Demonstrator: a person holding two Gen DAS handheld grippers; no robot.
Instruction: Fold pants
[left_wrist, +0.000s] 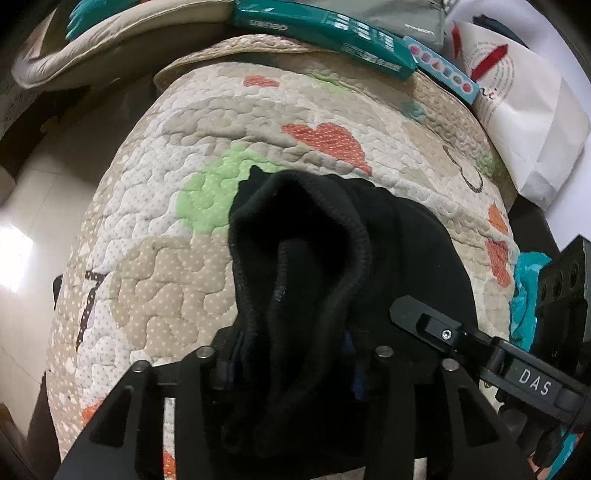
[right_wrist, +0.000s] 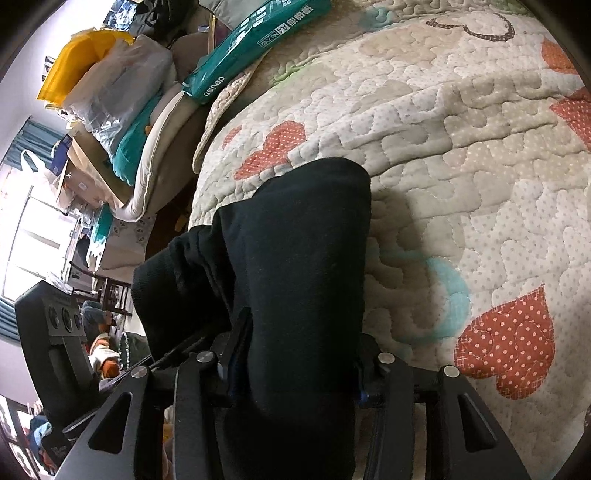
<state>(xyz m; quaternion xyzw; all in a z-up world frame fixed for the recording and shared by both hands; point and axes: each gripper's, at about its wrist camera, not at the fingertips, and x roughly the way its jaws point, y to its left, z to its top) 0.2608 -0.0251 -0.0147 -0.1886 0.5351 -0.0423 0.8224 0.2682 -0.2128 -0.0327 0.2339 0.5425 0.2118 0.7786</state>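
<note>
Two grippers each pinch the soft black knit pants (left_wrist: 314, 266), and the pants hang bunched above the big puffy quilted bedspread with red hearts and green patches (left_wrist: 155, 236). I think the folding is only partly done: the cloth looks doubled over but is not laid flat yet. The thick, fuzzy pants have a ribbed edge that curls in a loop. The black metal left gripper (left_wrist: 291, 369) is closed on one part. The black metal right gripper (right_wrist: 295, 373) is closed on another part. A shiny teal paper pack (left_wrist: 325, 33) lies at the far edge.
</note>
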